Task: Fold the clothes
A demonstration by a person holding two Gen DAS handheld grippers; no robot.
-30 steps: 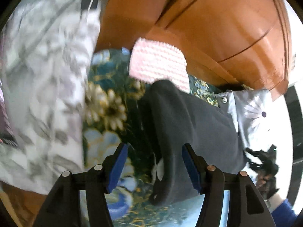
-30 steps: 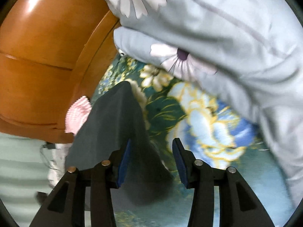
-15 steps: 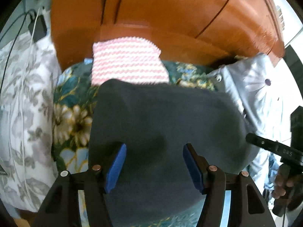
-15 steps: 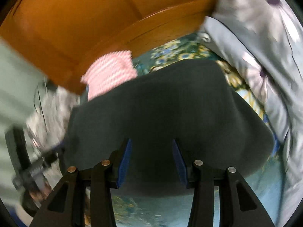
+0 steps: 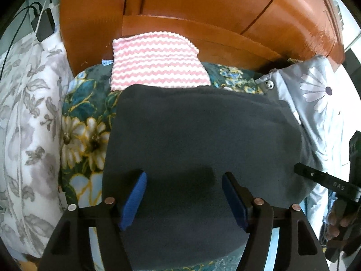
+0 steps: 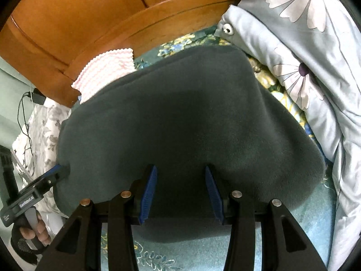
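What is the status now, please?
Left gripper open, right gripper open, both over dark cloth. Cloth lies flat on bed. Pink towel beyond it.

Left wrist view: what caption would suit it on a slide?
Open left gripper poised over a dark fleece garment spread on a floral bedspread, pink-striped towel beyond.

A glossy orange wooden headboard (image 5: 203, 11) curves behind a bed with a teal floral sheet (image 5: 83, 117). A pale green wall (image 6: 9, 90) shows at left.
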